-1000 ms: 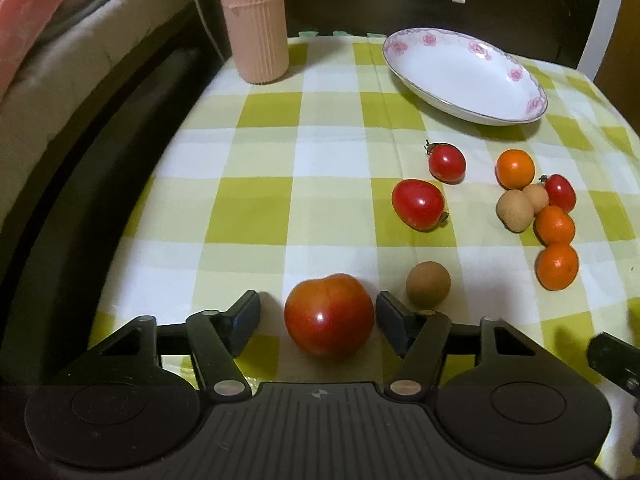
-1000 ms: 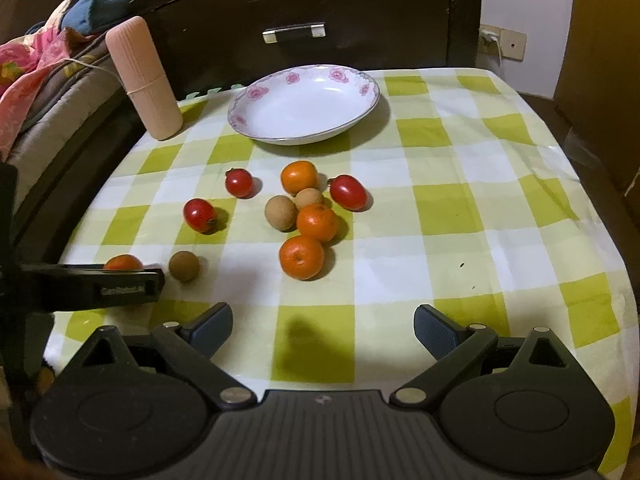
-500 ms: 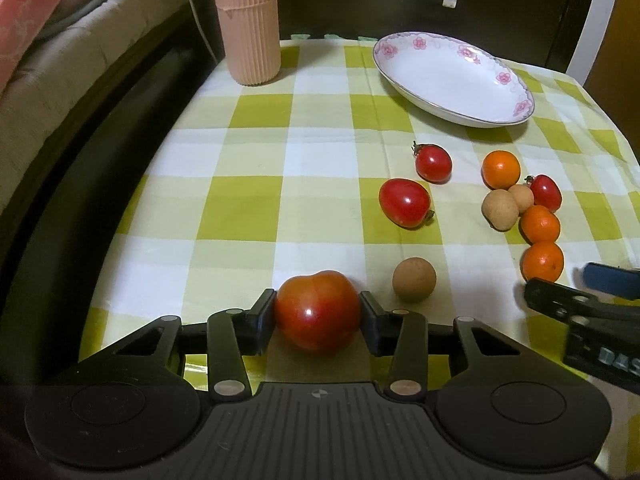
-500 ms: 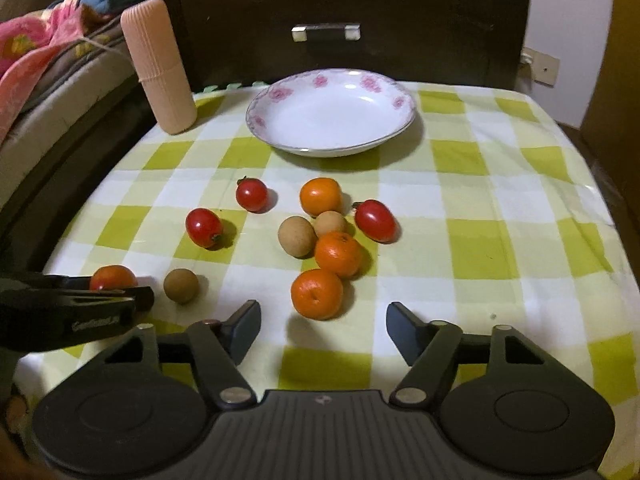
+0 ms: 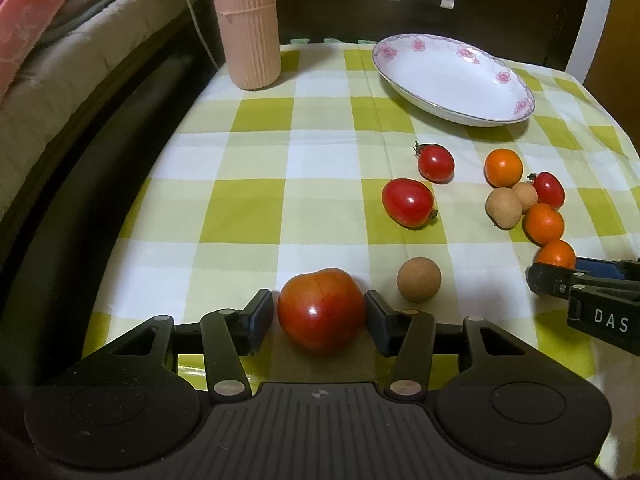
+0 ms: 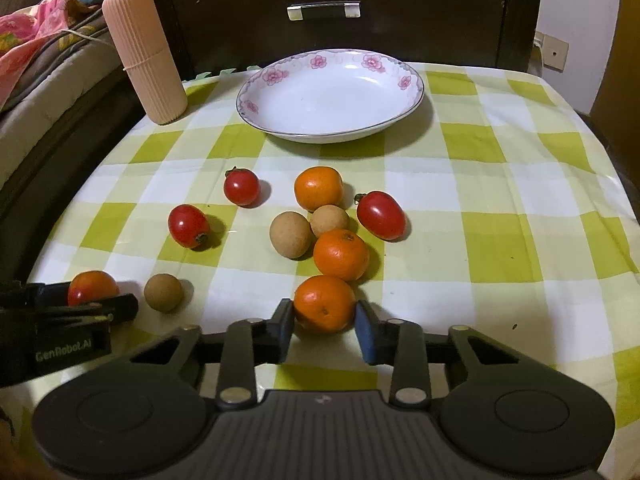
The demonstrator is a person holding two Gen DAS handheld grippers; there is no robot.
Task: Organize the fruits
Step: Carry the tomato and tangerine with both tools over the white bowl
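- The right gripper [image 6: 324, 320] is closing on the orange fruit [image 6: 324, 304] that lies farthest from the plate [image 6: 276, 76]. Both pads sit against its sides.
- This grip would do well to stay light, since the peel looks soft. A straight lift seems best, because a second orange fruit sits just plateward of it and a sideways drag could set the cluster rolling.
- The left gripper [image 5: 318, 316] is opening around the big tomato [image 5: 320, 310]. The tomato rests on the table [image 6: 500, 200], far from the plate at the near left edge. The pads look just off its skin, so I judge it is not held.
- Before any lift, the left gripper needs to close again squarely across the tomato's widest part. The skin is glossy and round, and it could slip forward out of the gripper.
- Carry both fruits high enough to pass over the plate rim, then set them down instead of dropping them.
- Count: one big tomato.
- Three small red tomatoes [image 6: 241, 186], between the plate and the two grippers.
- Three orange fruits, in a line running away from the plate.
- Three brown round fruits [image 6: 291, 234]. Two touch the orange line and one lies beside the big tomato.
- One plate, with no fruit in it yet.
- One pink ribbed container [image 6: 146, 56], left of the plate.
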